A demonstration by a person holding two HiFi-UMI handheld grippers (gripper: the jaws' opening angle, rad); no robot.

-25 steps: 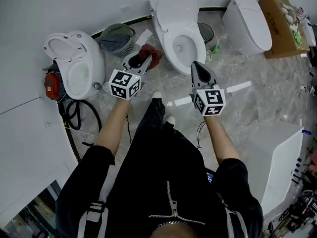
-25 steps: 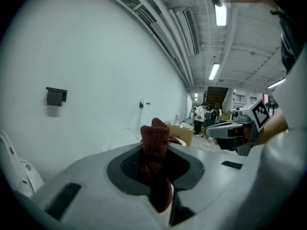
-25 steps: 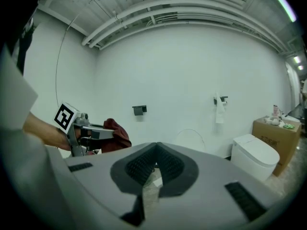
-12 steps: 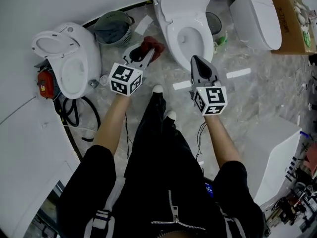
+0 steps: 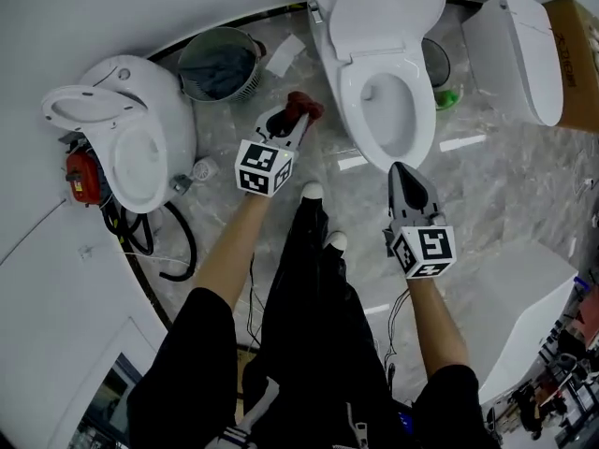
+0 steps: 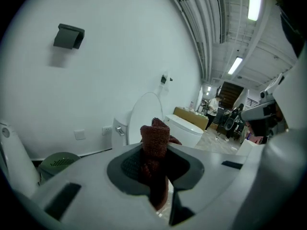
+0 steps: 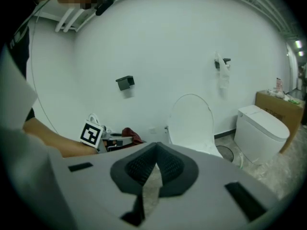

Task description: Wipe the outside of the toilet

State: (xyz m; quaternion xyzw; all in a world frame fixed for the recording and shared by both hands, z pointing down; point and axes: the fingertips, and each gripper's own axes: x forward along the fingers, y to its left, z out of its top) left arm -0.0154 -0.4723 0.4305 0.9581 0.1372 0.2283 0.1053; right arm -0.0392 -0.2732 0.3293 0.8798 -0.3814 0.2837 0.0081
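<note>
A white toilet [image 5: 386,73] stands with its lid up against the far wall. Just left of its bowl, my left gripper [image 5: 288,122] is shut on a dark red cloth [image 5: 303,108], apart from the porcelain. In the left gripper view the cloth [image 6: 154,143] sticks up from between the jaws, with the toilet's lid [image 6: 143,115] behind it. My right gripper [image 5: 404,178] is shut and empty, its tip just before the front of the bowl. The right gripper view shows the toilet [image 7: 192,123] ahead, with the cloth [image 7: 130,134] to its left.
A second white toilet [image 5: 131,129] with its seat raised stands at the left, with a red item [image 5: 82,176] and a black hose [image 5: 140,237] beside it. A green basket [image 5: 217,64] is at the back. A closed toilet [image 5: 524,54] and a cardboard box [image 5: 580,54] are at the right.
The head view has shifted, so the middle toilet sits further right. My right gripper has drawn back from beside the bowl to just before its front. The left still holds the cloth.
</note>
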